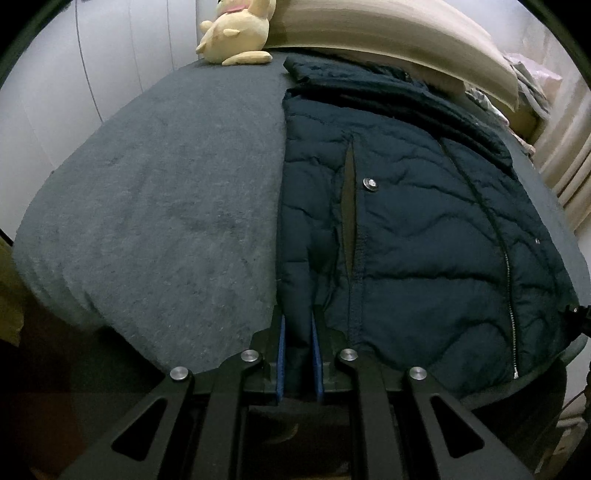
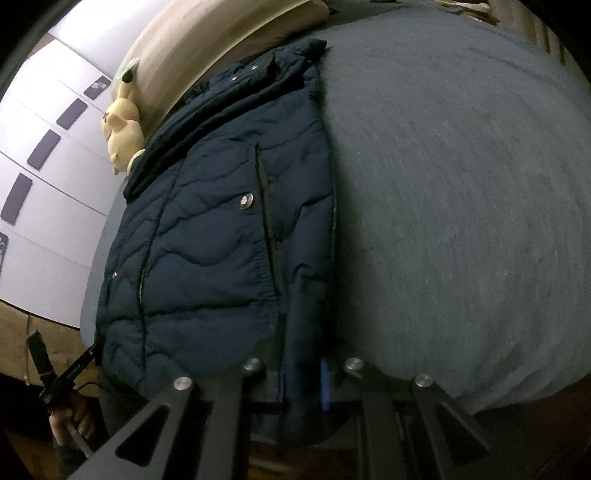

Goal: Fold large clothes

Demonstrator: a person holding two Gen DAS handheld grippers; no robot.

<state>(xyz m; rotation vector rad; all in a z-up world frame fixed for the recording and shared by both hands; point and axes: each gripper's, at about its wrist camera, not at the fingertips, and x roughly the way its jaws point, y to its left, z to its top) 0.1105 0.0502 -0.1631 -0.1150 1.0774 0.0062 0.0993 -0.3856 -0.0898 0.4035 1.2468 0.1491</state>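
Navy jacket [image 1: 406, 229] hem hidden inside left gripper [image 1: 298, 354].

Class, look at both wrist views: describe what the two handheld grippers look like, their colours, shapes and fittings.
Both are matte black. The left gripper has angular linkage arms with triangular cut-outs, round silver pivot pins, and blue pads lining its fingers. The right gripper is built the same, with one blue pad showing. No sleeve is visible.

Navy wavy-quilted jacket [image 1: 424, 229], grey bedcover [image 1: 166, 206], pale yellow plush toy [image 1: 236, 33], beige pillow [image 1: 388, 33]
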